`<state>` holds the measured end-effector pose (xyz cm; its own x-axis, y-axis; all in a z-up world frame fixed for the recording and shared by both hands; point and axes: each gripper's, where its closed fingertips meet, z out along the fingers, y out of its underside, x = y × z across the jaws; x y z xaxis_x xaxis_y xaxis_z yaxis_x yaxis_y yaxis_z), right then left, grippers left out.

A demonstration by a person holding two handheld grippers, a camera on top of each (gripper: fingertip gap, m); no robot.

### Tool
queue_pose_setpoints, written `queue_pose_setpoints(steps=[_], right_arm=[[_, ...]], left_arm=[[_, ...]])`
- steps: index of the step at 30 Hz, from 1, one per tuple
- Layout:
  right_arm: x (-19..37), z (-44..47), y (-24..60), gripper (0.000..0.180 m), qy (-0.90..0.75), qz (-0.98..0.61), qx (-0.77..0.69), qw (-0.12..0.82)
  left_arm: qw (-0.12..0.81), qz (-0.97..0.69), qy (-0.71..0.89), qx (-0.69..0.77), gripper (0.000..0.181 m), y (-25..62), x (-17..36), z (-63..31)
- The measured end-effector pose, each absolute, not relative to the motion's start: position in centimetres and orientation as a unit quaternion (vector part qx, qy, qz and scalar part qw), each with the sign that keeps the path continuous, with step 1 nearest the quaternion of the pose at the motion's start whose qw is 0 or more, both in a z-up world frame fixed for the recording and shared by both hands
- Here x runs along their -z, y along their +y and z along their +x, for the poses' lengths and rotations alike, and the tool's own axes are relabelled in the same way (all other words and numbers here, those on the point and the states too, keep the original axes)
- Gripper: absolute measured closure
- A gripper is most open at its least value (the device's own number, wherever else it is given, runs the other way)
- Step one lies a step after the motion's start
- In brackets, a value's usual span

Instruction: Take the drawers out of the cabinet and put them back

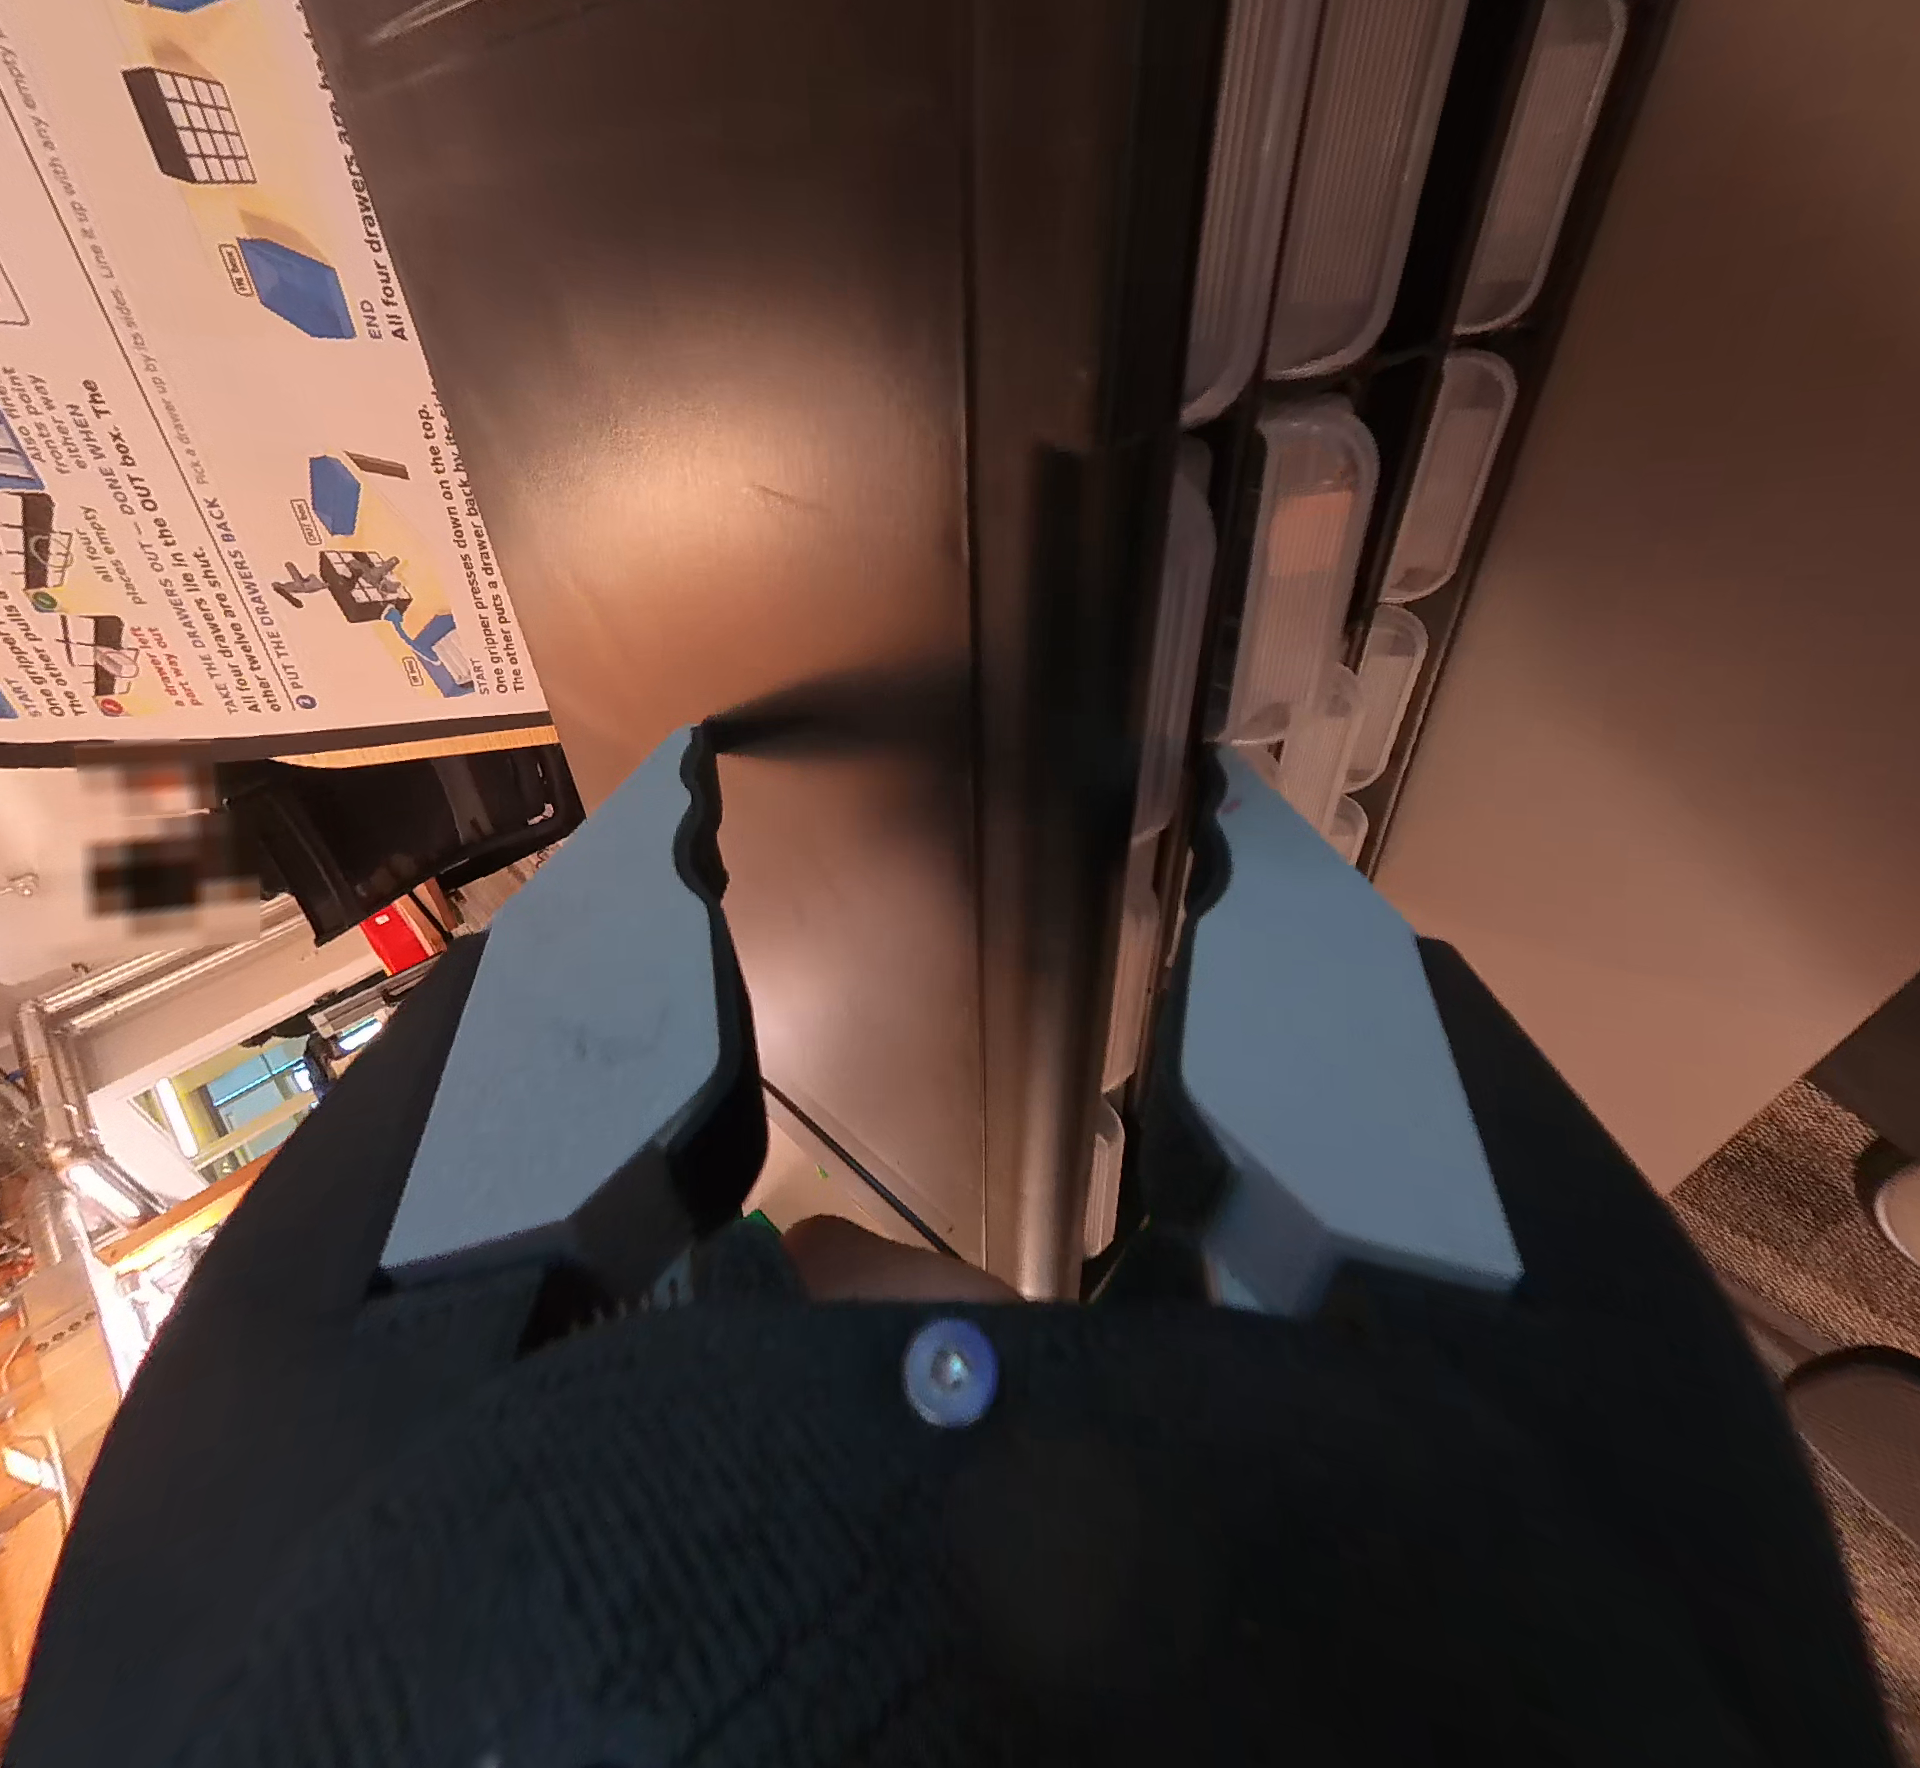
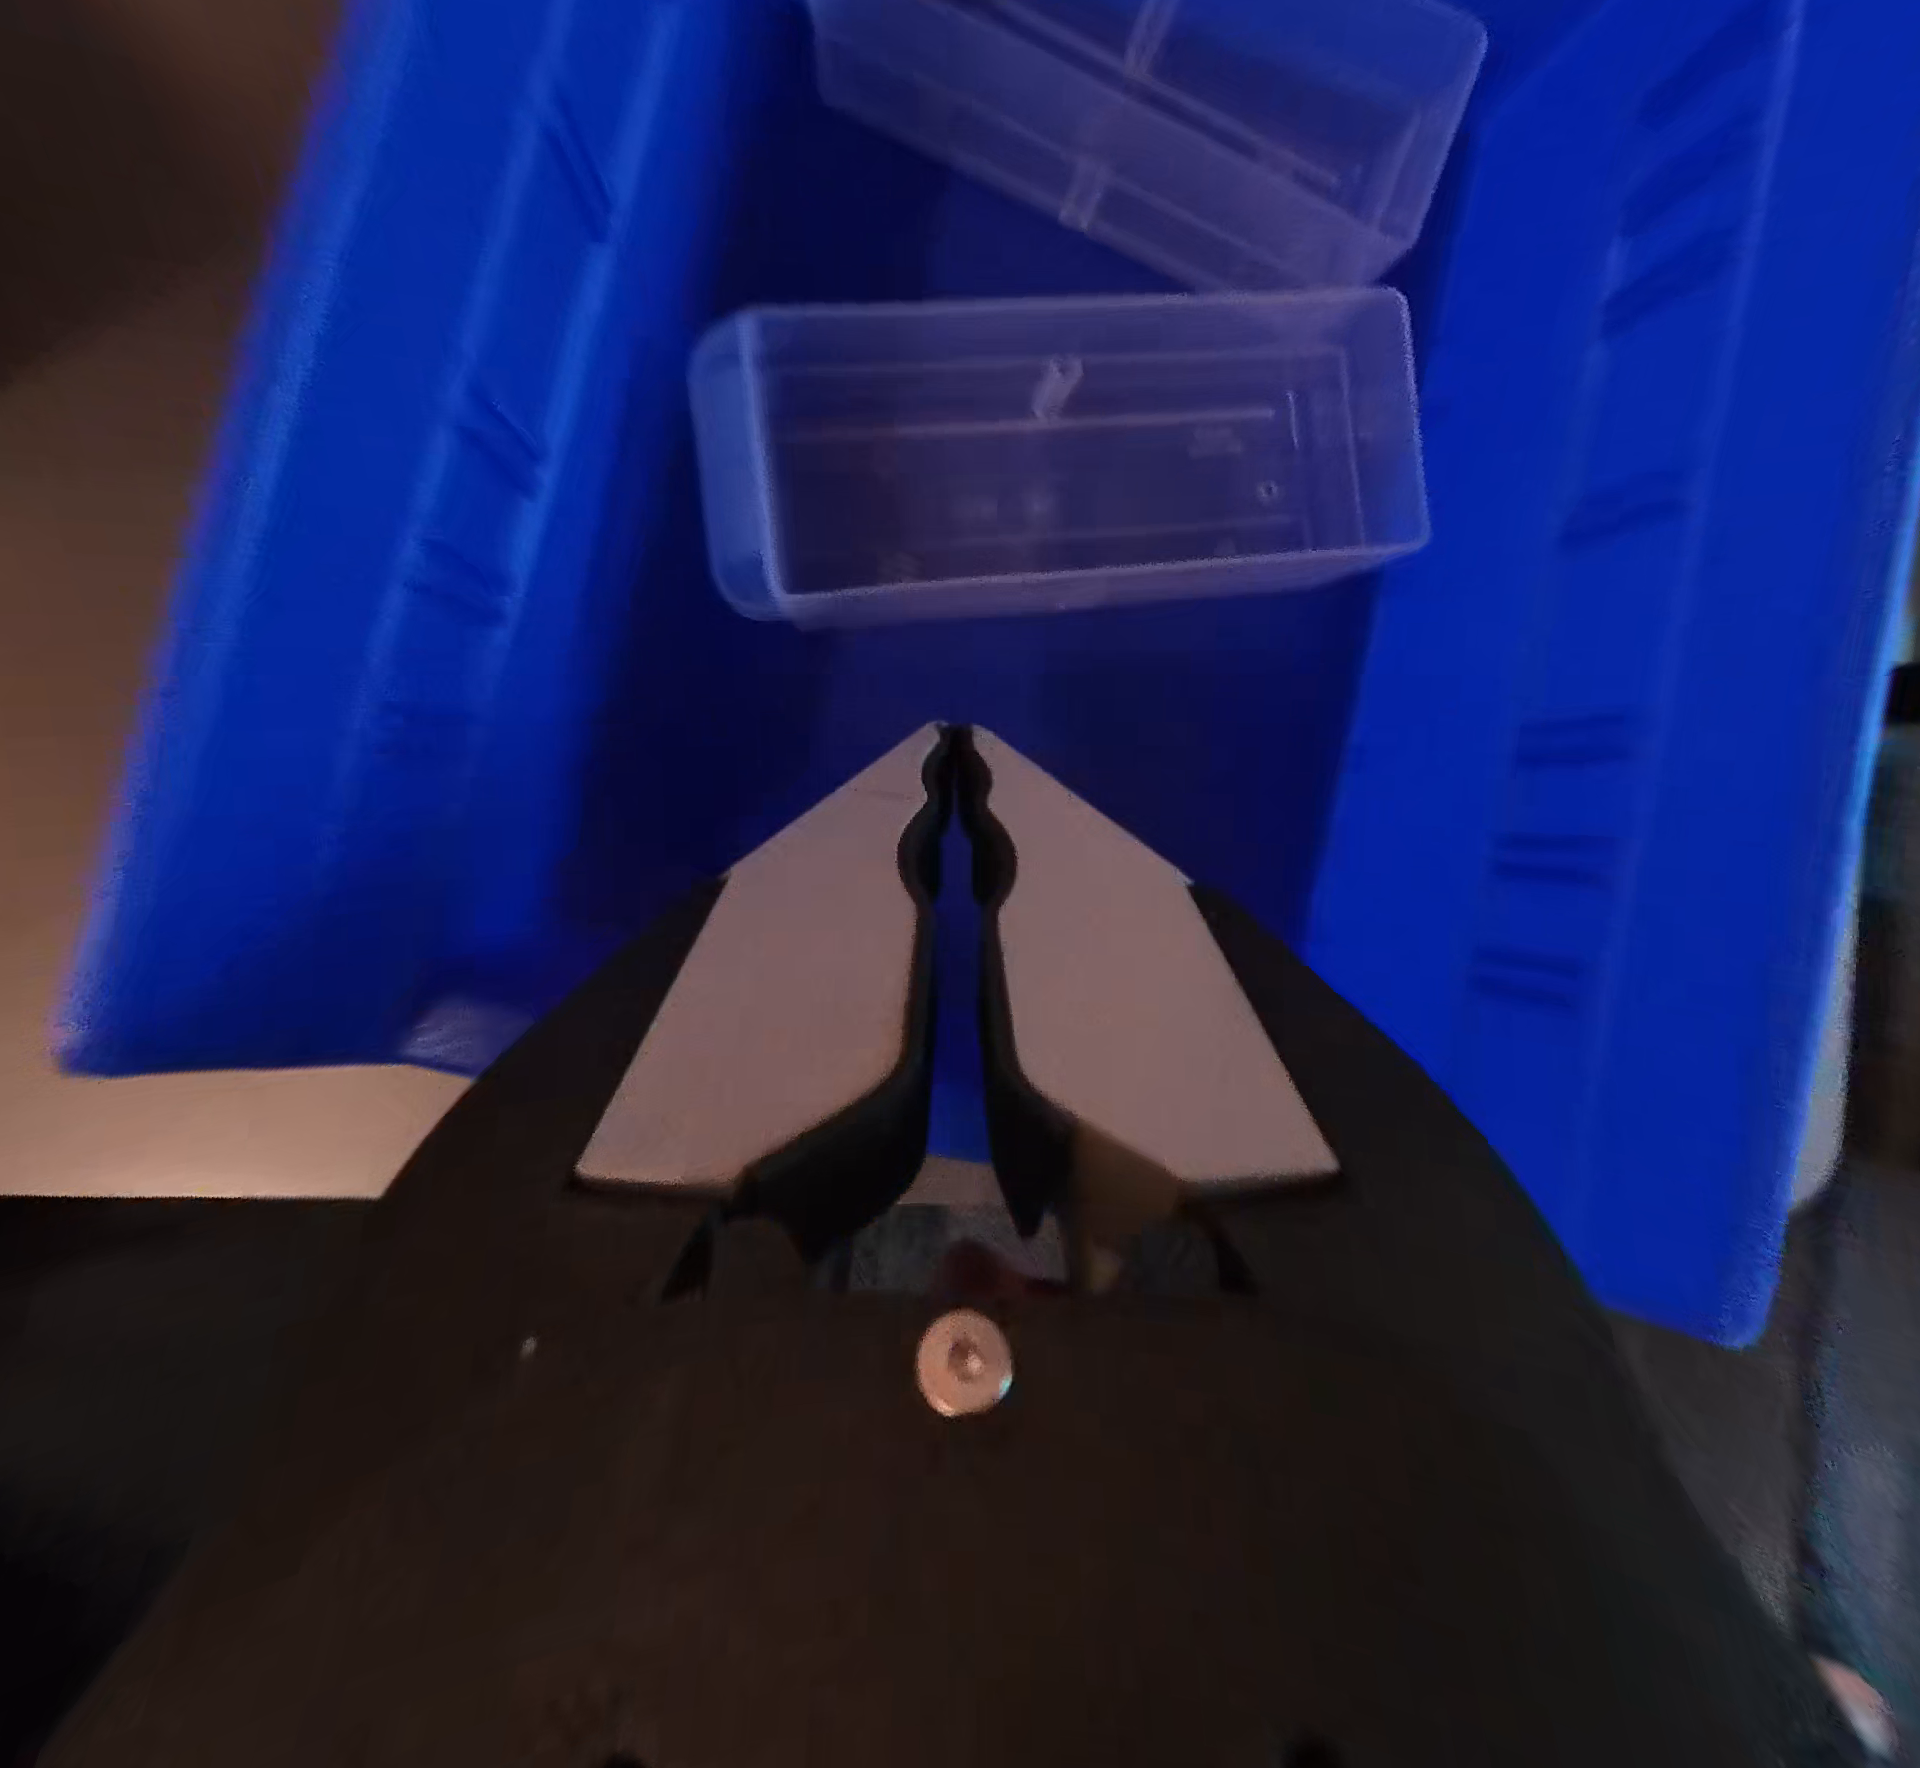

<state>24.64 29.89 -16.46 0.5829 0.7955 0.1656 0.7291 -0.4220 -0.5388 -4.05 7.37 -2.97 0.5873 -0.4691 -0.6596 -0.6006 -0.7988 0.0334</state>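
In the left wrist view, my left gripper (image 1: 956, 762) is open, its jaws straddling the front top edge of the black drawer cabinet (image 1: 675, 316). One finger rests over the cabinet's flat top; the other hangs over the front face. Several clear drawers (image 1: 1340, 139) sit in the cabinet's slots. In the right wrist view, my right gripper (image 2: 954, 731) is shut and empty, hovering above a blue bin (image 2: 499, 471). Two clear drawers lie in the bin: a near one (image 2: 1060, 461) just beyond my fingertips and a far one (image 2: 1132, 56) tilted behind it.
A printed instruction sheet (image 1: 187, 295) stands behind the cabinet at the left. The tan table top (image 1: 1714, 471) spreads in front of the cabinet. Shelving and clutter (image 1: 125, 1095) fill the lower left. Grey carpet (image 1: 1787, 1199) lies past the table edge.
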Motion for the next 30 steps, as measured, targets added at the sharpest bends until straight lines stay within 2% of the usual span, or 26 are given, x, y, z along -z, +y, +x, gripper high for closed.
queue_pose_setpoints(steps=[4, 8, 14, 17, 20, 23, 25, 30], right_arm=[[18.4, 24.9, 30.9, 0.180, -0.474, -0.843, 0.001, 0.255], [20.4, 23.3, 32.7, 0.180, -0.464, -0.856, -0.005, 0.227], [17.7, 21.8, 38.1, 0.180, -0.436, -0.825, 0.059, 0.355], [16.9, 21.1, 37.0, 0.180, -0.443, -0.822, 0.025, 0.356], [13.6, 20.4, 35.0, 0.180, -0.443, -0.808, -0.034, 0.388], [8.6, 18.5, 31.9, 0.170, -0.436, -0.769, -0.145, 0.444], [6.0, 17.1, 29.1, 0.155, -0.442, -0.736, -0.224, 0.462], [5.5, 14.6, 24.0, 0.119, -0.498, -0.689, -0.304, 0.430]], left_arm=[[0.096, -0.886, 0.301, -0.340, 0.092, 7.4, 3.0, -4.0], [0.097, -0.885, 0.303, -0.339, 0.091, 7.4, 3.0, -4.1], [0.086, -0.883, 0.309, -0.342, 0.091, 7.3, 3.0, -4.1], [0.087, -0.882, 0.312, -0.341, 0.091, 7.4, 3.0, -4.1], [0.087, -0.880, 0.313, -0.346, 0.090, 7.4, 3.0, -4.2], [0.094, -0.877, 0.315, -0.351, 0.090, 7.4, 3.1, -4.3], [0.112, -0.877, 0.314, -0.346, 0.090, 7.4, 3.0, -4.3], [0.179, -0.884, 0.299, -0.312, 0.095, 7.1, 2.7, -4.2]])
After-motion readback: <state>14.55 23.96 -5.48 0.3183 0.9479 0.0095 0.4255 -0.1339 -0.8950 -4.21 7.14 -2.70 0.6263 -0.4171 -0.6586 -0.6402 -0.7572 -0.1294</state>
